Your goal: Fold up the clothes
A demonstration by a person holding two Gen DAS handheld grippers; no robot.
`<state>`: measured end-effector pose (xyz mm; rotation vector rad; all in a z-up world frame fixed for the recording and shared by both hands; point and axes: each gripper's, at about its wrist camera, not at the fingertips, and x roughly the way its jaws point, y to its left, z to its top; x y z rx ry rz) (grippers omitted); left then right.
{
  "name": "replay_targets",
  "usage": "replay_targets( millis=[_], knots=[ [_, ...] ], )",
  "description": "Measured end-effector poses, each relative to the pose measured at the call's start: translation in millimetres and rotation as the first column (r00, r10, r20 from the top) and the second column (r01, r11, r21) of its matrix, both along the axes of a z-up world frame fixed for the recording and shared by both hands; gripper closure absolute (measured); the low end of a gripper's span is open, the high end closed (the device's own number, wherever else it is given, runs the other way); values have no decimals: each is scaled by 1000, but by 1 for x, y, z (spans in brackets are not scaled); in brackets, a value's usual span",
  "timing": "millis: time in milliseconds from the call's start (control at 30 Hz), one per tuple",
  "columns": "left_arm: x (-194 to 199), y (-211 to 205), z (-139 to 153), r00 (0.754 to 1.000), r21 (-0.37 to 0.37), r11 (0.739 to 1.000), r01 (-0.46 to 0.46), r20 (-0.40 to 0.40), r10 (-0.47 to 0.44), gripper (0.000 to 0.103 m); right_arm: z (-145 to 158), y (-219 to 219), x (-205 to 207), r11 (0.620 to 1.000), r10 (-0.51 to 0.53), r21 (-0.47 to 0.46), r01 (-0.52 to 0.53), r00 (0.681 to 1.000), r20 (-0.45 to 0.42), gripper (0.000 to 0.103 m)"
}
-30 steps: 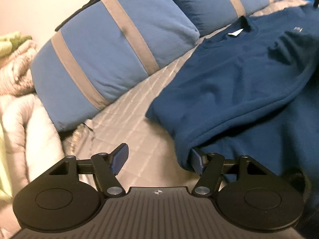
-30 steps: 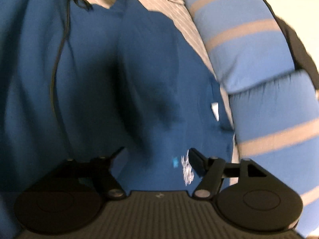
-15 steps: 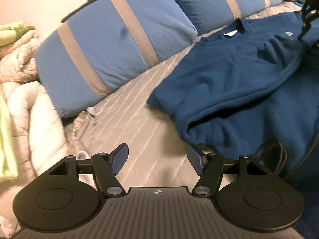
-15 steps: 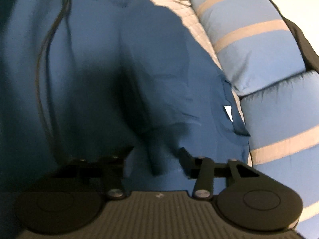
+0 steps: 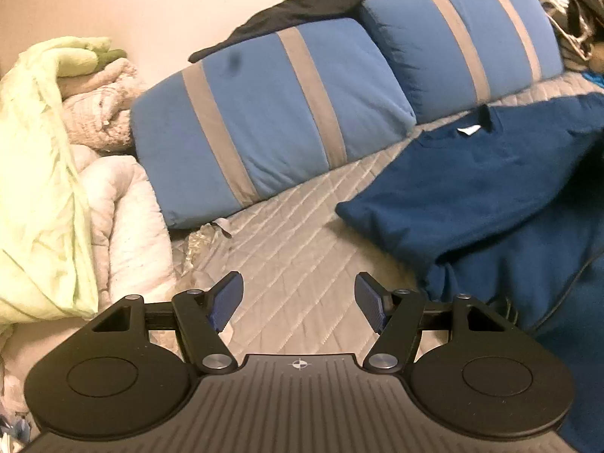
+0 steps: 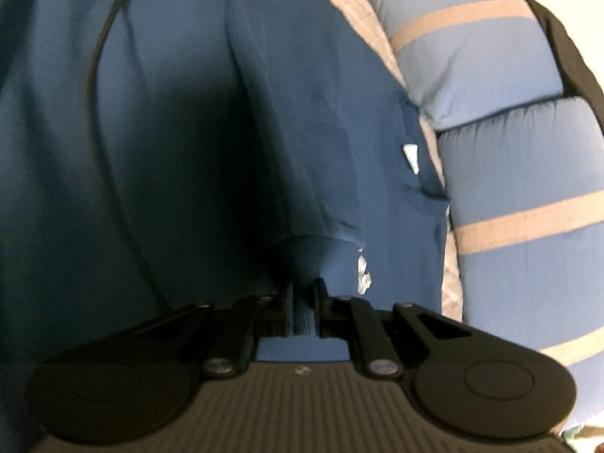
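A dark blue sweatshirt [image 5: 483, 188] lies on the grey quilted bed [image 5: 287, 249], its collar with a white label [image 5: 468, 129] toward the pillows and one sleeve folded across the body. My left gripper [image 5: 298, 302] is open and empty above bare quilt, left of the sweatshirt's edge. In the right wrist view the sweatshirt [image 6: 302, 113] fills the frame. My right gripper [image 6: 302, 302] is shut on a ribbed cuff [image 6: 304, 317] of the sweatshirt's sleeve.
Two blue pillows with grey stripes [image 5: 264, 120] line the back of the bed and also show in the right wrist view [image 6: 509, 151]. A pile of pale green and cream blankets [image 5: 56, 188] sits at the left. A dark cable [image 6: 109, 113] runs over the sweatshirt.
My left gripper has drawn back to the left, off the sweatshirt's edge, still open. My right gripper has closed on the sleeve cuff.
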<state>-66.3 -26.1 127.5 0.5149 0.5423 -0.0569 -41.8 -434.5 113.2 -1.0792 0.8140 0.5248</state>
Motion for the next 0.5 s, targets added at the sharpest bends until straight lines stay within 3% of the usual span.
replay_targets(
  millis=[233,267,300,400,467,500],
  knots=[
    [0,-7,7,1000,-48,999,-7,13,8,38,-2,-9,-15,1000,-11,-8,11,998,-63,93],
    [0,-9,10,1000,-55,998,-6,14,7,38,-2,-9,-16,1000,-13,-6,13,998,-63,89],
    [0,-10,13,1000,-60,998,-4,17,5,38,-1,-9,-18,1000,-14,-3,14,998,-61,76],
    [1,-15,28,999,-57,998,32,8,-31,38,6,-15,-22,1000,-13,20,14,1000,-14,52],
    [4,-17,43,998,-48,997,60,-23,-62,38,17,-24,-23,997,-53,52,49,996,73,14],
    [6,-17,52,997,-53,996,70,-25,-71,38,22,-29,-23,995,-75,70,67,991,115,11]
  ],
)
